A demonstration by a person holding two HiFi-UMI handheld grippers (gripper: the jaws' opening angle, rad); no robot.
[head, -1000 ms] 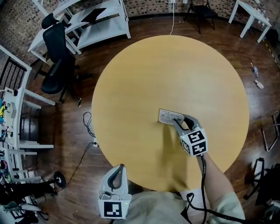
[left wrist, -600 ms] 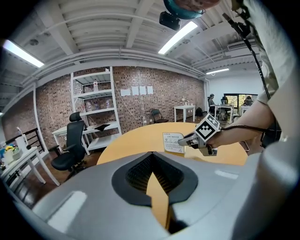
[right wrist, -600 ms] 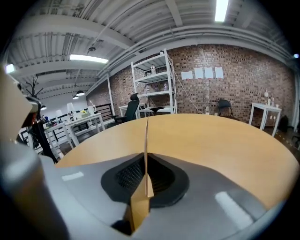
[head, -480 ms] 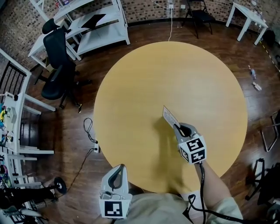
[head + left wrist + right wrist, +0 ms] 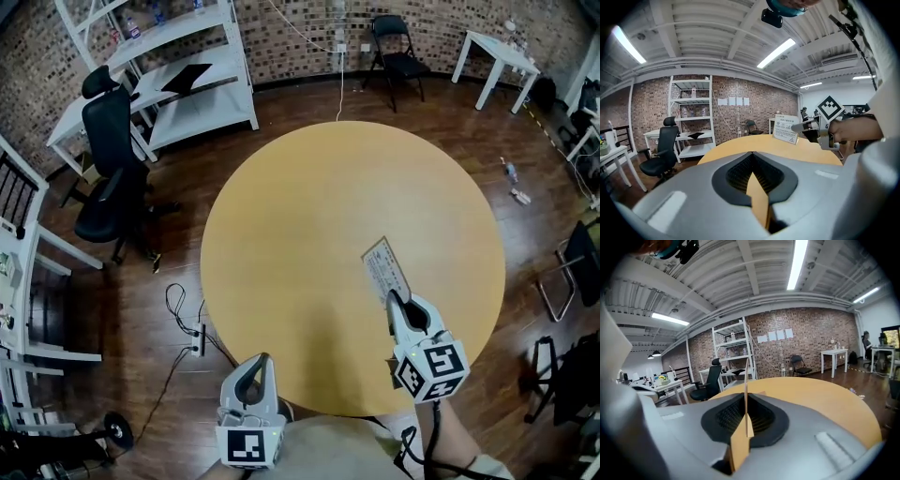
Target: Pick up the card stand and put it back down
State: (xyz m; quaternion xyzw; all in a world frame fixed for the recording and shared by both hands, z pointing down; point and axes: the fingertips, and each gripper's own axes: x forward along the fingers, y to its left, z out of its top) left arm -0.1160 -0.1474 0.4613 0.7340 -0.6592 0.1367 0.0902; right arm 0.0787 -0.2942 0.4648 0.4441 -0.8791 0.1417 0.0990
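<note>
The right hand-held gripper [image 5: 397,302] is pinched right down on the card stand [image 5: 385,270], with the thin sheet caught edge-on between its jaws. From where I stand the card looks to be held up over the round tabletop [image 5: 309,216], on the person's right-hand side and tilted, not sitting on the wood. I can't swear to how far clear it is. The left hand-held gripper [image 5: 251,377] hangs low by the person's body, off the near edge of the tabletop, its jaws together on nothing.

In the right gripper view the card stand [image 5: 746,390] is only a sliver, so I'd judge it light and stiff, probably clear plastic with a printed sheet inside. It's smooth, and likely to slip or swivel in a loose pinch. The left gripper view shows its printed face [image 5: 786,128] with the grip taken at one side edge. That is enough for something so light, though a hold nearer the base would twist less. Setting it down will want it brought upright first and eased on gently, since a thin foot tips easily.
</note>
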